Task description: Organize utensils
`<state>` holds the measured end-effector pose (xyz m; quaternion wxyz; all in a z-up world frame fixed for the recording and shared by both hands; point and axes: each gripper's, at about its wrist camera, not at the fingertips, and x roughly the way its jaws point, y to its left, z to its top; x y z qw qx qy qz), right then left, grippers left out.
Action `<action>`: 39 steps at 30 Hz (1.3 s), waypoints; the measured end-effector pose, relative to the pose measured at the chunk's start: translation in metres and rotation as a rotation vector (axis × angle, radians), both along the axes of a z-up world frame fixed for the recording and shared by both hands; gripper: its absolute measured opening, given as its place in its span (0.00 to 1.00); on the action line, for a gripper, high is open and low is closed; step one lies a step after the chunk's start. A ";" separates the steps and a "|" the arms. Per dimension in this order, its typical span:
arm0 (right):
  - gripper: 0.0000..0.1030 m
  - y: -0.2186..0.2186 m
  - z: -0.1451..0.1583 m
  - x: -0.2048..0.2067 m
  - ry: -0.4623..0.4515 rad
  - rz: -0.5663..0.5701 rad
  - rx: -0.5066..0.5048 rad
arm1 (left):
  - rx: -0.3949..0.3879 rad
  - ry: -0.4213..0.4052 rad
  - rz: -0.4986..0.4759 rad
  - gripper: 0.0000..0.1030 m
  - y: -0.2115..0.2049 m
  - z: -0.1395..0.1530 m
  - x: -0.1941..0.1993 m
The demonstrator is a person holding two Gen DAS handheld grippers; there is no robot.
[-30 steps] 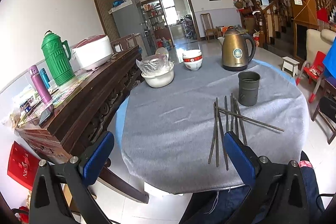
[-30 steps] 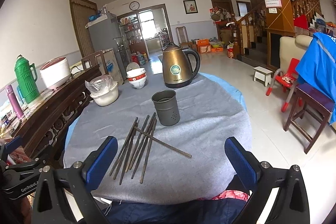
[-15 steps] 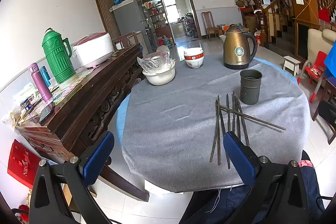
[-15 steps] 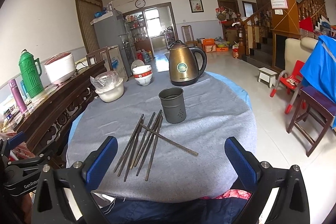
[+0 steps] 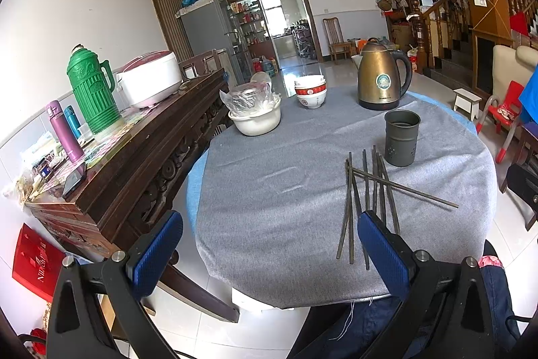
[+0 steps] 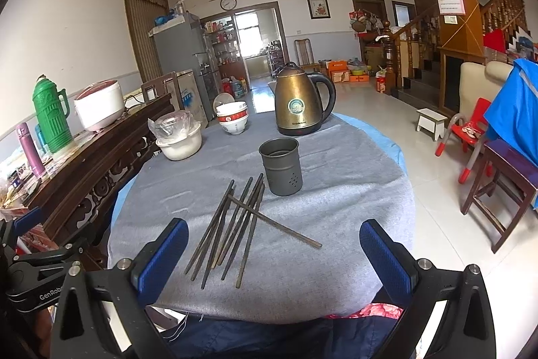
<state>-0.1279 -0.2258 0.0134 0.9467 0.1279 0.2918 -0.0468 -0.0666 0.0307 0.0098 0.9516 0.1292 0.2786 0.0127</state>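
Chopsticks [image 6: 232, 224] lie loose on my grey table [image 6: 353, 190], the bundle's long axis running 7 to 1 o'clock, one stick crossing toward 4; dark holder cup [image 6: 280, 165] stands upright just beyond at 1; right gripper [image 6: 270, 253] gapes wide, empty, nearest; left gripper [image 5: 269, 244] equally wide, bundle at its 2 o'clock

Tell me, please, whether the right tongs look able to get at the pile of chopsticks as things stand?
Probably yes: the right tongs are open and empty, the chopsticks lie loose on the table straight ahead, with nothing between them.
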 end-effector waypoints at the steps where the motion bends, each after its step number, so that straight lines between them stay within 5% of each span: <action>1: 1.00 0.000 0.000 0.000 0.001 0.002 0.000 | -0.001 0.002 -0.001 1.00 0.000 0.000 0.000; 24: 1.00 -0.005 -0.013 0.040 0.058 0.031 -0.003 | -0.005 0.072 0.007 1.00 -0.006 -0.017 0.039; 32: 0.99 -0.012 -0.041 0.102 0.144 0.172 0.053 | -0.067 0.258 -0.059 1.00 -0.005 -0.047 0.095; 34: 0.92 -0.012 -0.054 0.125 0.179 0.232 0.084 | -0.093 0.331 -0.074 1.00 -0.002 -0.059 0.117; 39: 0.54 0.006 -0.083 0.176 0.259 0.353 0.090 | -0.184 0.452 -0.099 0.95 0.006 -0.082 0.157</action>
